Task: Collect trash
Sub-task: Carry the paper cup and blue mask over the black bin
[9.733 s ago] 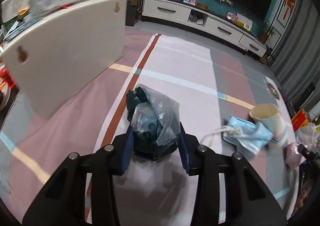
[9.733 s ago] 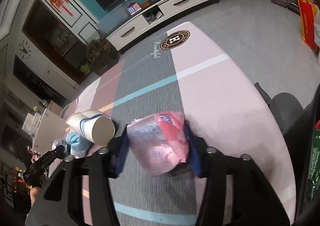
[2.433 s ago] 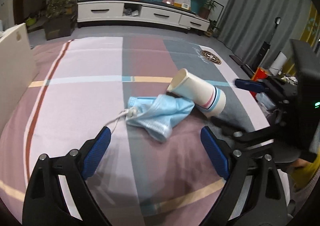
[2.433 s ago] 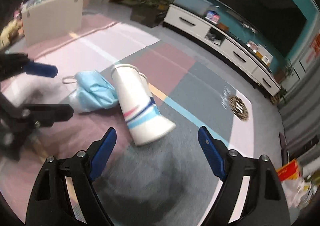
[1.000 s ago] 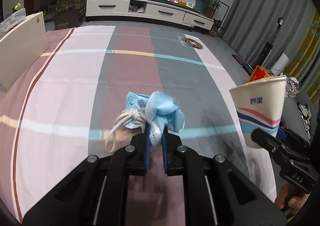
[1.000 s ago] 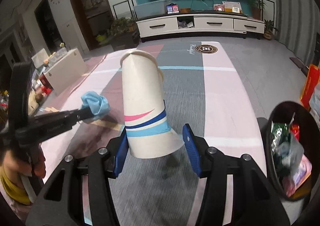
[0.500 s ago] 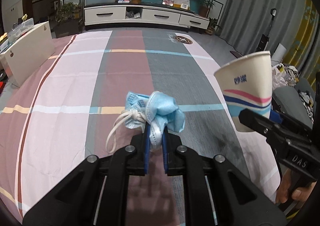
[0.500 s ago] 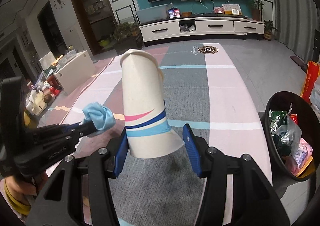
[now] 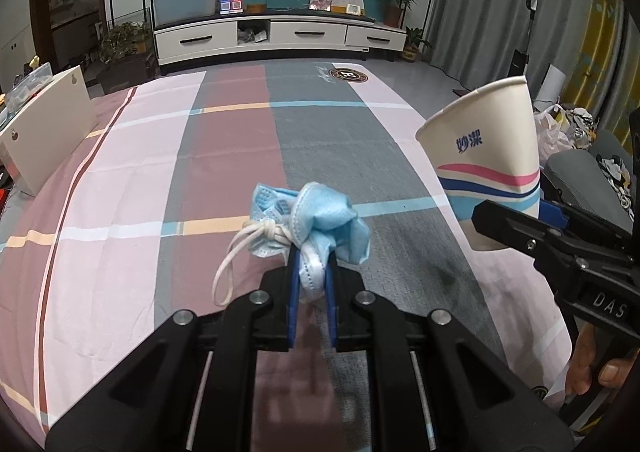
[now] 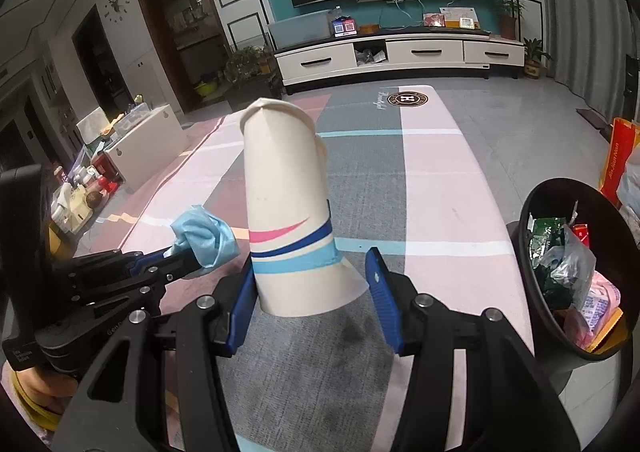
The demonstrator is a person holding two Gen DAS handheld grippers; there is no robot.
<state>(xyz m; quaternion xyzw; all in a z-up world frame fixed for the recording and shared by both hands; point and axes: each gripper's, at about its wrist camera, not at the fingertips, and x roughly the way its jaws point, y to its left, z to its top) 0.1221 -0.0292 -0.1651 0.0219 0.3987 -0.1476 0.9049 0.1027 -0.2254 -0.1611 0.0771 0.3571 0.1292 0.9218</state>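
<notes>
My left gripper is shut on a crumpled blue face mask with white ear loops and holds it above the striped rug. The mask also shows in the right wrist view. My right gripper is shut on a white paper cup with pink and blue stripes, mouth pointing away. The cup also shows at the right of the left wrist view. A black trash bin with bags and wrappers inside stands on the floor at the right, beside the rug's edge.
A low white board stands at the rug's left edge with clutter behind it. A white TV cabinet lines the far wall. Bags and a grey seat lie at the right.
Both grippers have risen a little with their loads; the cup has moved closer to the left gripper. Earlier, both closed on the mask and cup lying on the rug.
</notes>
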